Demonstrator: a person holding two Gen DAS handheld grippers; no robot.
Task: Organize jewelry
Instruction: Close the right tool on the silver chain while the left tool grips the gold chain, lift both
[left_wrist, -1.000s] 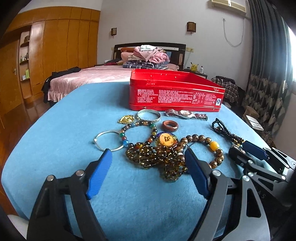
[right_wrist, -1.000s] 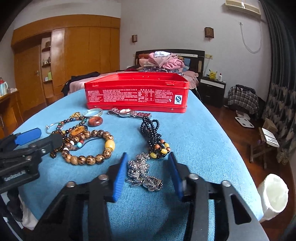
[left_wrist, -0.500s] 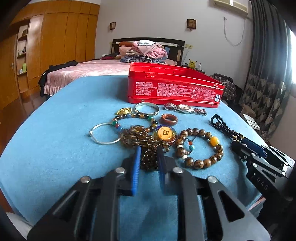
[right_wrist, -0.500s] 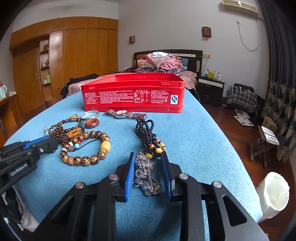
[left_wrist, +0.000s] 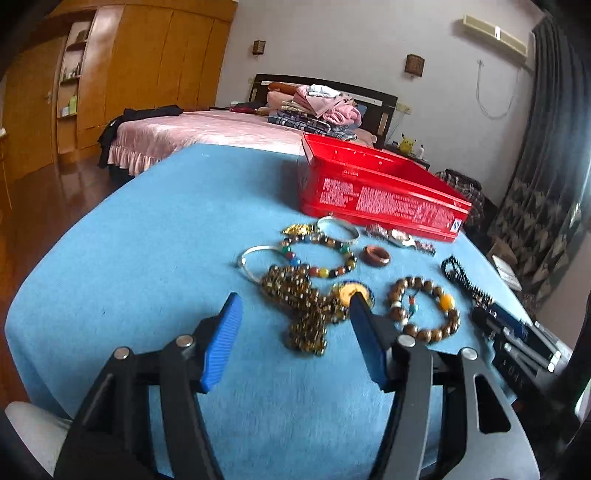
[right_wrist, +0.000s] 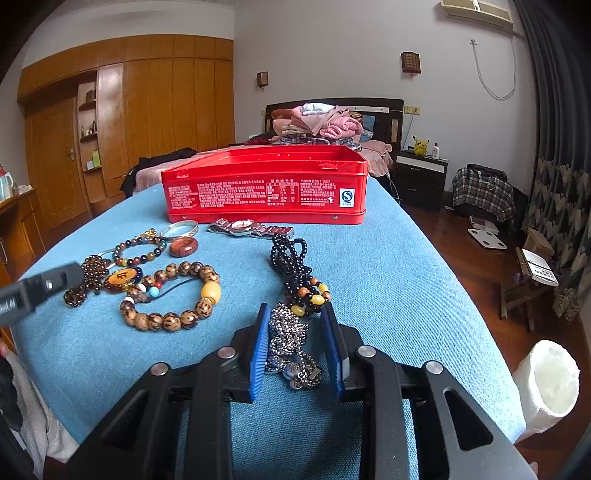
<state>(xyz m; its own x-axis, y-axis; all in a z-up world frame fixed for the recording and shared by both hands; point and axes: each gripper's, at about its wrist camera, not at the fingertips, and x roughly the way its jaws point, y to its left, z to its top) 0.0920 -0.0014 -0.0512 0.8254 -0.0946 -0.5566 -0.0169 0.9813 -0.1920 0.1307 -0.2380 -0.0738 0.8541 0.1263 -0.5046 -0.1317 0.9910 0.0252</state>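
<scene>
Clearly the work is at its picking-up stage: every piece lies on the blue cloth (right_wrist: 388, 295), and as far as the view over its rim shows, the red tin (right_wrist: 266, 184) at the far edge holds nothing yet. The right gripper (right_wrist: 297, 347) straddles the silver chain (right_wrist: 290, 339), its jaws narrow with the heap between them; whether the pads actually pinch the links is hard to tell from this angle, as a sliver of gap seems to show on each side. Next, I judge, it must close fully, lift without trailing the black bead string (right_wrist: 291, 258) just beyond, and carry the chain over the tin's wall. The left gripper (left_wrist: 295, 332) has just been opening; its jaws now stand well apart, with the amber bead necklace (left_wrist: 303, 302) lying loose on the cloth between and beyond them, not gripped. It needs a fresh, lower bite.
</scene>
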